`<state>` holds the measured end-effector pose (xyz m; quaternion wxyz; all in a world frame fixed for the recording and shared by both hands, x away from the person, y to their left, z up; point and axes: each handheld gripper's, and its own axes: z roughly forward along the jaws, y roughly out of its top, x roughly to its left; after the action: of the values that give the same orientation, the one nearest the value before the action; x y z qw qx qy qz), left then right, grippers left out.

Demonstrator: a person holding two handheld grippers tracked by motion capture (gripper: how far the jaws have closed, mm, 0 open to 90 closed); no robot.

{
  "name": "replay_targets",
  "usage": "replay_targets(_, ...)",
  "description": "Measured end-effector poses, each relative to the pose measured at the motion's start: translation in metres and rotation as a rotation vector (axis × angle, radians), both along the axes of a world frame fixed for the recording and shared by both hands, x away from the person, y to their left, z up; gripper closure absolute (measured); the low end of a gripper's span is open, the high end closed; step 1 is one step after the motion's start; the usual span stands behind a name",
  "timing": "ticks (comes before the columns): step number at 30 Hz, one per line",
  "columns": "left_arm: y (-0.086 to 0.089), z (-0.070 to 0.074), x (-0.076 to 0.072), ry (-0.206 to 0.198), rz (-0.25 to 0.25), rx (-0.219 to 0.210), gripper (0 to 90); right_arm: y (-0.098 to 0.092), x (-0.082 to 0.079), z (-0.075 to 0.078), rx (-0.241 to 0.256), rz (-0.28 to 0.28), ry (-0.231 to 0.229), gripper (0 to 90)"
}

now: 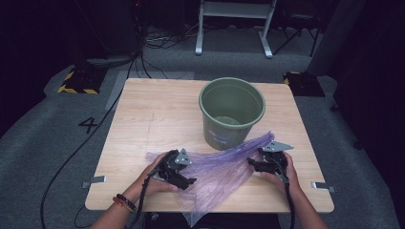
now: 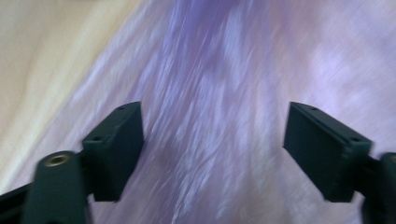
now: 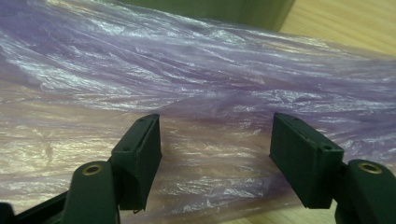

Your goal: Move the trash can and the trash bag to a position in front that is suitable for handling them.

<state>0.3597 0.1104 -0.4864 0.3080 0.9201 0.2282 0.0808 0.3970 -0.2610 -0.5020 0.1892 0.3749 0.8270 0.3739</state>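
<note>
Two claws gape over crinkled purple film (image 1: 215, 169) (thin, translucent).

Ahead of my black left gripper (image 1: 191, 181) and black right gripper (image 1: 250, 162): translucent purple plastic bag (image 1: 217, 169), faintly streaked; beyond it a dull green bucket (image 1: 231, 112); under all, my pale wood-grain table (image 1: 153, 119); dark beaded bracelet (image 1: 125, 202) on my left wrist.
</note>
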Motion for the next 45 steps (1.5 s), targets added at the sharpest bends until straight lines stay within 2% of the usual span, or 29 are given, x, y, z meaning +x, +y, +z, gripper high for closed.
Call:
replay_targets(1, 0.001, -0.003, 0.001, 0.017, 0.006, -0.020, 24.9, -0.001, -0.001, 0.000, 0.001, -0.004, -0.007, 34.0)
replay_targets(2, 0.001, -0.003, 0.001, 0.017, 0.006, -0.020, 27.6, -0.001, -0.001, 0.000, 0.001, -0.004, -0.007, 34.0)
replay_targets(3, 0.003, -0.004, 0.001, 0.011, 0.007, -0.037, 28.7, -0.004, -0.002, 0.002, 0.005, -0.008, -0.022, 33.9)
replay_targets(6, 0.004, -0.003, 0.002, 0.007, 0.002, -0.041, 33.3, -0.013, -0.005, 0.009, 0.030, -0.038, -0.047, 34.0)
replay_targets(7, 0.005, -0.006, 0.000, -0.011, -0.005, -0.062, 33.3, -0.017, -0.007, 0.012, 0.039, -0.055, -0.054, 34.0)
replay_targets(9, 0.006, -0.008, 0.000, -0.023, -0.011, -0.077, 33.4, -0.020, -0.009, 0.014, 0.046, -0.071, -0.057, 33.9)
replay_targets(10, 0.006, -0.008, -0.002, -0.024, -0.005, -0.085, 33.6, -0.025, -0.014, 0.018, 0.042, -0.104, -0.066, 32.6)
replay_targets(13, 0.006, -0.010, -0.003, -0.036, -0.004, -0.105, 33.6, -0.028, -0.017, 0.017, 0.022, -0.150, -0.034, 29.3)
replay_targets(15, 0.006, -0.011, -0.003, -0.038, -0.004, -0.108, 33.4, -0.028, -0.016, 0.015, 0.031, -0.158, -0.024, 28.4)
replay_targets(16, 0.006, -0.012, -0.003, -0.041, -0.011, -0.118, 33.2, -0.027, -0.013, 0.013, 0.062, -0.156, -0.004, 25.7)
replay_targets(17, 0.006, -0.012, -0.003, -0.041, -0.011, -0.118, 32.9, -0.027, -0.013, 0.013, 0.062, -0.156, -0.004, 25.7)
replay_targets(20, 0.008, -0.015, -0.003, -0.058, -0.019, -0.150, 32.2, -0.023, 0.000, 0.008, 0.108, -0.167, 0.028, 25.8)
replay_targets(22, 0.009, -0.016, -0.004, -0.058, -0.022, -0.153, 32.1, -0.021, 0.002, 0.007, 0.119, -0.161, 0.025, 27.4)
replay_targets(23, 0.009, -0.016, -0.003, -0.061, -0.028, -0.162, 32.2, -0.016, 0.005, 0.007, 0.086, -0.168, 0.012, 28.8)
replay_targets(26, 0.009, -0.016, -0.004, -0.064, -0.024, -0.158, 31.7, -0.010, 0.011, 0.002, 0.047, -0.168, 0.041, 31.9)
replay_targets(27, 0.009, -0.016, -0.004, -0.064, -0.024, -0.158, 29.3, -0.010, 0.011, 0.002, 0.047, -0.168, 0.041, 31.9)
replay_targets(28, 0.009, -0.016, -0.004, -0.063, -0.018, -0.154, 29.3, -0.008, 0.012, 0.001, 0.026, -0.173, 0.043, 32.7)
replay_targets(29, 0.010, -0.017, -0.005, -0.058, 0.009, -0.139, 21.1, -0.007, 0.013, 0.002, 0.010, -0.172, 0.039, 36.8)
replay_targets(30, 0.011, -0.017, -0.006, -0.056, 0.022, -0.136, 17.7, -0.008, 0.014, 0.002, 0.009, -0.173, 0.036, 41.6)
replay_targets(31, 0.011, -0.017, -0.006, -0.056, 0.022, -0.136, 16.7, -0.008, 0.014, 0.002, 0.009, -0.173, 0.036, 41.6)
replay_targets(33, 0.014, -0.016, -0.007, -0.055, 0.023, -0.129, 16.6, -0.010, 0.014, 0.002, 0.017, -0.159, 0.028, 56.6)
replay_targets(34, 0.018, -0.015, -0.008, -0.053, 0.037, -0.120, 16.3, -0.013, 0.015, 0.002, 0.023, -0.145, 0.020, 69.2)
replay_targets(35, 0.018, -0.015, -0.008, -0.053, 0.037, -0.120, 16.3, -0.013, 0.015, 0.002, 0.023, -0.145, 0.020, 69.2)
replay_targets(37, 0.025, -0.013, -0.008, -0.051, 0.058, -0.118, 16.6, -0.016, 0.015, 0.002, 0.025, -0.138, 0.014, 77.0)
replay_targets(38, 0.032, -0.009, -0.008, -0.058, 0.075, -0.146, 16.8, -0.018, 0.015, 0.002, 0.026, -0.130, 0.013, 82.1)
replay_targets(39, 0.032, -0.009, -0.008, -0.058, 0.075, -0.146, 16.8, -0.018, 0.015, 0.002, 0.026, -0.130, 0.013, 82.1)
replay_targets(40, 0.041, -0.003, -0.008, -0.071, 0.093, -0.179, 16.7, -0.020, 0.016, 0.001, 0.033, -0.122, 0.011, 83.8)
replay_targets(41, 0.046, -0.001, -0.008, -0.077, 0.106, -0.194, 16.6, -0.021, 0.016, 0.001, 0.030, -0.124, 0.008, 85.2)
replay_targets(45, 0.063, 0.007, -0.007, -0.098, 0.146, -0.213, 16.3, -0.021, 0.015, 0.002, 0.033, -0.106, -0.018, 87.6)
